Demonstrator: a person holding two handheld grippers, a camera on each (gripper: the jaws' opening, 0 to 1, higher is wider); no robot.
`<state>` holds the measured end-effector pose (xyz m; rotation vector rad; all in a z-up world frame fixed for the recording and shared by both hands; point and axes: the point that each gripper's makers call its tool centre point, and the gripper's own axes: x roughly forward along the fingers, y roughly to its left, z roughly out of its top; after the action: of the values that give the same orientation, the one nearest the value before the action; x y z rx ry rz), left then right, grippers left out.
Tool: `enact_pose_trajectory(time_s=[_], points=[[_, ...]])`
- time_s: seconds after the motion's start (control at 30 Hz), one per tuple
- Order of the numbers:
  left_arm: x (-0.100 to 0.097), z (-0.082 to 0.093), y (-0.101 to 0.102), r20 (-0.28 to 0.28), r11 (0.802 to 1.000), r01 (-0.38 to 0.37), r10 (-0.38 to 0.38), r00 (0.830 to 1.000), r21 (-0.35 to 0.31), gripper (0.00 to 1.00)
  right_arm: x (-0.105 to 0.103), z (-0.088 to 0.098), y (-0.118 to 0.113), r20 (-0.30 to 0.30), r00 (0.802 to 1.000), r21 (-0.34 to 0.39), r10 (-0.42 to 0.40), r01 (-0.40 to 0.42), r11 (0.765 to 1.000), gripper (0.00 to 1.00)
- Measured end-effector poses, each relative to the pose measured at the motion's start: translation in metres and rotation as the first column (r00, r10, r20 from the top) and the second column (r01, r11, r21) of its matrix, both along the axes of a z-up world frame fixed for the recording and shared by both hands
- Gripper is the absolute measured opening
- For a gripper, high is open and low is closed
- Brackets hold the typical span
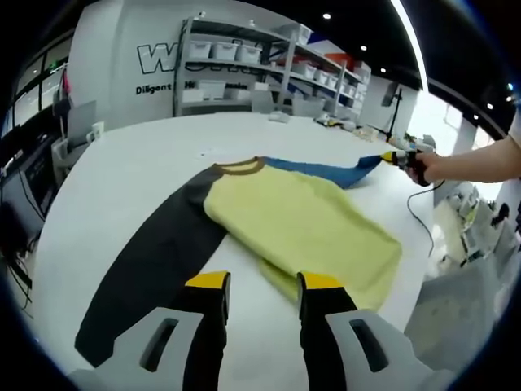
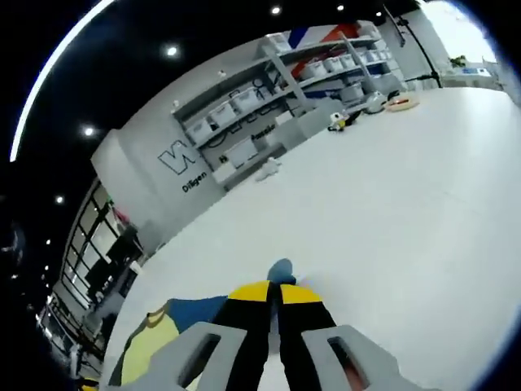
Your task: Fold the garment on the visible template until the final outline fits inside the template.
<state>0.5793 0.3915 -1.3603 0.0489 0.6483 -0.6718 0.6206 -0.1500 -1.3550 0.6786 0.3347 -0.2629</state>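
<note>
Garment (image 1: 301,224) flat on table (image 1: 146,155), ahead of our left gripper (image 1: 262,295), jaws apart, empty. Our right gripper (image 2: 277,295) pinches blue sleeve (image 2: 281,271) at far end, nearer for fold inward.

One garment (image 1: 301,224), one white table (image 1: 146,155), two tongs (image 1: 260,285), one shelving unit (image 1: 252,73).

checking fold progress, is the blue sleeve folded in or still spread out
Spread out. The blue sleeve stretches away from the yellow body, its cuff pinched in the shut right gripper. The dark sleeve also lies extended.
</note>
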Motion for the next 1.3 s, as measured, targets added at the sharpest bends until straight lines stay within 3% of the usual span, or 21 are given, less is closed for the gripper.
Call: enact_pose_trajectory(time_s=[0.07, 0.13, 0.27, 0.4, 0.47, 0.67, 0.73, 0.83, 0.87, 0.93, 1.0, 1.03, 1.07, 1.13, 1.2, 1.3], points=[[0.0, 0.0, 0.001, 0.0, 1.0, 0.0, 0.0, 1.0, 0.0, 0.33, -0.003, -0.006, -0.001, -0.008, 1.0, 0.004, -0.016, 0.016, 1.0, 0.0], [0.0, 0.0, 0.001, -0.001, 1.0, 0.001, -0.001, 1.0, 0.001, 0.32, -0.004, -0.013, -0.001, -0.001, 0.998, 0.085, -0.066, 0.066, 0.994, 0.0], [-0.001, 0.0, 0.0, -0.002, 1.0, 0.002, -0.002, 1.0, 0.002, 0.32, -0.011, -0.028, -0.009, -0.03, 0.989, 0.143, -0.147, 0.15, 0.978, 0.0], [-0.001, 0.0, 0.001, -0.002, 1.0, 0.003, -0.003, 1.0, 0.002, 0.32, -0.016, -0.034, -0.014, -0.044, 0.982, 0.15, -0.186, 0.191, 0.97, 0.0], [-0.001, 0.0, 0.001, -0.002, 1.0, 0.002, -0.002, 1.0, 0.001, 0.32, -0.022, -0.042, -0.016, -0.092, 0.975, 0.148, -0.2, 0.212, 0.966, 0.0], [0.0, 0.001, 0.003, 0.0, 1.0, 0.001, -0.001, 1.0, 0.001, 0.32, -0.035, -0.042, -0.029, -0.149, 0.958, 0.051, -0.246, 0.256, 0.965, 0.0], [0.001, 0.0, 0.003, -0.001, 1.0, 0.001, -0.001, 1.0, 0.0, 0.32, -0.04, -0.041, -0.037, -0.18, 0.952, -0.042, -0.247, 0.243, 0.969, 0.0], [0.0, 0.0, 0.002, -0.002, 1.0, 0.003, -0.003, 1.0, -0.001, 0.32, -0.039, -0.037, -0.037, -0.173, 0.953, -0.029, -0.247, 0.246, 0.969, 0.01], [0.0, -0.001, 0.002, -0.003, 1.0, 0.004, -0.004, 1.0, -0.002, 0.32, -0.041, -0.035, -0.041, -0.192, 0.954, -0.098, -0.232, 0.216, 0.971, 0.02], [0.0, -0.001, 0.002, -0.003, 1.0, 0.005, -0.005, 1.0, -0.005, 0.32, -0.037, -0.032, -0.041, -0.193, 0.959, -0.134, -0.209, 0.185, 0.973, 0.04], [0.0, -0.002, 0.002, -0.003, 1.0, 0.005, -0.005, 1.0, -0.005, 0.32, -0.023, -0.034, -0.029, -0.226, 0.971, -0.215, -0.083, 0.034, 0.976, 0.1], [0.0, -0.002, 0.002, -0.003, 1.0, 0.005, -0.005, 1.0, -0.005, 0.32, -0.016, -0.034, -0.026, -0.233, 0.972, -0.271, -0.031, -0.034, 0.962, 0.13], [-0.001, -0.002, 0.002, -0.004, 1.0, 0.005, -0.005, 1.0, -0.007, 0.32, -0.01, -0.034, -0.018, -0.265, 0.964, -0.325, 0.036, -0.124, 0.938, 0.15], [-0.001, -0.003, 0.003, -0.004, 1.0, 0.004, -0.004, 1.0, -0.006, 0.32, -0.002, -0.036, -0.008, -0.306, 0.946, -0.394, 0.106, -0.228, 0.89, 0.16], [-0.001, -0.002, 0.003, -0.004, 1.0, 0.002, -0.002, 1.0, -0.007, 0.32, 0.002, -0.039, -0.003, -0.323, 0.937, -0.412, 0.13, -0.263, 0.873, 0.17], [-0.001, -0.003, 0.005, -0.005, 1.0, -0.001, 0.001, 1.0, -0.006, 0.32, 0.009, -0.048, 0.007, -0.385, 0.9, -0.456, 0.203, -0.377, 0.806, 0.19]])
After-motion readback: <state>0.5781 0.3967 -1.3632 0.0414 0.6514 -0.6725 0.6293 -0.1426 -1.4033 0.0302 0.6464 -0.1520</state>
